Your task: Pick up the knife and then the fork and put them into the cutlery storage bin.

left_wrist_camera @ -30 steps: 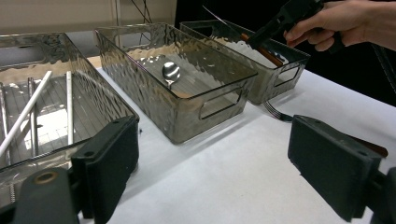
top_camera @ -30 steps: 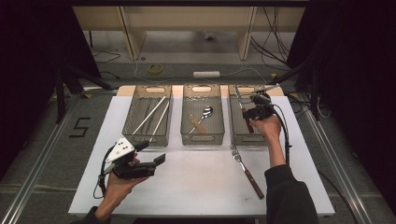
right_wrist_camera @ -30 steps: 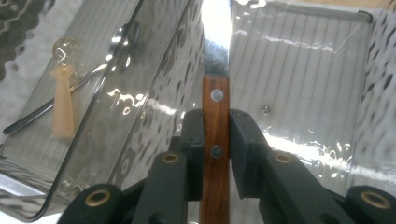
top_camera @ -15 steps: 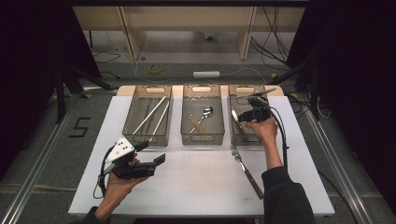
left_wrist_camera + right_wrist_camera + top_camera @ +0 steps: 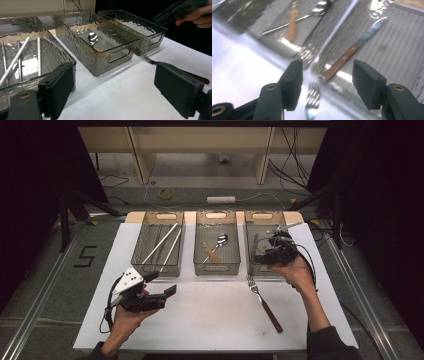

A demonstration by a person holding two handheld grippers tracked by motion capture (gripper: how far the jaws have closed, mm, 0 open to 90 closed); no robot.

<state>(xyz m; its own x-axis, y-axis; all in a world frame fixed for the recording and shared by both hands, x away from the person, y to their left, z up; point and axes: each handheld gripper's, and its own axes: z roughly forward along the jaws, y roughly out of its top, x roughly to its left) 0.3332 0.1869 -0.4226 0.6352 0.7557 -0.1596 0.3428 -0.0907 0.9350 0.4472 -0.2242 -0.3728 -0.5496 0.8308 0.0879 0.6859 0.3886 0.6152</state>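
Looking along its 2 jaws, the right gripper point(image 5: 325, 86) view shows a wood-handled knife point(image 5: 352, 52) lying flat in the right bin point(image 5: 265, 245), blade pointing away, beyond the just-opened, empty fingers. From above, the left gripper point(image 5: 160, 290) hovers spread apart.

Fork point(image 5: 312, 105) blurred, cut off below (handle out of frame).

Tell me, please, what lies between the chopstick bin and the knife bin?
In the high view, the middle bin stands between the chopstick bin and the knife bin; it holds a spoon.
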